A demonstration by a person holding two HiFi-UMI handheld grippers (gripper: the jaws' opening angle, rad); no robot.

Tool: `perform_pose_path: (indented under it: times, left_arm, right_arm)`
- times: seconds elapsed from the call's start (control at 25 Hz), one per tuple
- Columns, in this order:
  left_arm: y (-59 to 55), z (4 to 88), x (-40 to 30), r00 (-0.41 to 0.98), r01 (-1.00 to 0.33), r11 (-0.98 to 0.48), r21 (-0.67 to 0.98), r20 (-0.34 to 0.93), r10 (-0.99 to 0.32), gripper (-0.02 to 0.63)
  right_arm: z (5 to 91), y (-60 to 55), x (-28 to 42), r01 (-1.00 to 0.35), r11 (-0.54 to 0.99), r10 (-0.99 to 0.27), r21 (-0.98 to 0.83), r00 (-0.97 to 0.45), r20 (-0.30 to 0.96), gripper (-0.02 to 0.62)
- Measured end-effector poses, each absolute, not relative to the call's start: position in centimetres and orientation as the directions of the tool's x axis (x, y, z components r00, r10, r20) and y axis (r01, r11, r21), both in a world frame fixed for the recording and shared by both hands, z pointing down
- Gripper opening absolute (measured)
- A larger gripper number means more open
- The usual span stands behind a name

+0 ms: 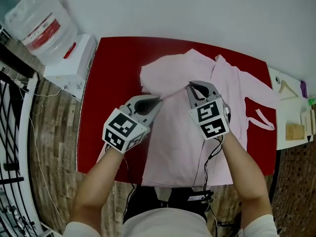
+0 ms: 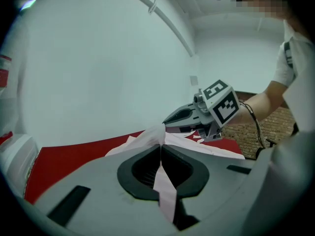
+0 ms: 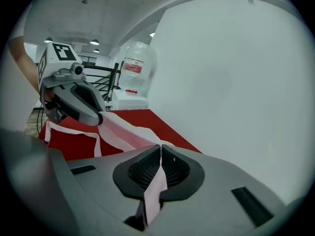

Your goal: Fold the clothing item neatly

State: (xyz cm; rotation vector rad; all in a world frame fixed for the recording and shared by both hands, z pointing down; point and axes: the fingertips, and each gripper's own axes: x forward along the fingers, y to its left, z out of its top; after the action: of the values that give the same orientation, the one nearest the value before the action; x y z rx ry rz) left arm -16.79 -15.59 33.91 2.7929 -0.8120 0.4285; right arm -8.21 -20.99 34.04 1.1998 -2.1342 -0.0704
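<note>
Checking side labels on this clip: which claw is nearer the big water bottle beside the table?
Left. The left claw grips the pink garment nearer the water bottle; the right claw grips it farther across the red table.

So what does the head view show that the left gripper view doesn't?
Only the head view: the whole pink garment spread over the red table, its loose strap, and a hanger off to the right. Only the left gripper view: a fold of that garment pinched tight between the left gripper's closed fingers. Both: the right gripper, the garment and the table.
</note>
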Motion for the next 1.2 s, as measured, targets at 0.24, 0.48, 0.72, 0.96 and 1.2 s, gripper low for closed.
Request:
perform_pose_path:
  times: [0.24, 0.48, 0.72, 0.96, 1.2]
  left_arm:
    - [-13.8, 33.6, -9.0, 0.837, -0.499, -0.857, 0.128, 0.328, -0.438, 0.014]
    - [-11.6, 35.1, -2.1, 0.85, -0.454, -0.879, 0.143, 0.366, -0.379, 0.014]
    - [-10.4, 37.2, 2.9, 0.846, -0.436, -0.885, 0.162, 0.409, -0.342, 0.014]
    - [-10.0, 40.8, 5.8, 0.833, -0.405, -0.898, 0.171, 0.474, -0.285, 0.015]
    - [-8.5, 45.3, 7.2, 0.819, -0.371, -0.897, 0.241, 0.54, -0.194, 0.015]
  right_arm:
    - [34.0, -19.9, -0.7, -0.773, 0.522, -0.794, 0.36, -0.286, 0.537, 0.021]
    - [34.2, -19.6, 5.4, -0.784, 0.489, -0.809, 0.382, -0.244, 0.535, 0.021]
    - [35.3, -19.6, 9.1, -0.775, 0.472, -0.82, 0.42, -0.211, 0.533, 0.021]
    - [38.4, -19.8, 12.3, -0.789, 0.457, -0.813, 0.41, -0.184, 0.552, 0.023]
    - [44.3, -19.6, 15.6, -0.809, 0.434, -0.783, 0.397, -0.121, 0.61, 0.023]
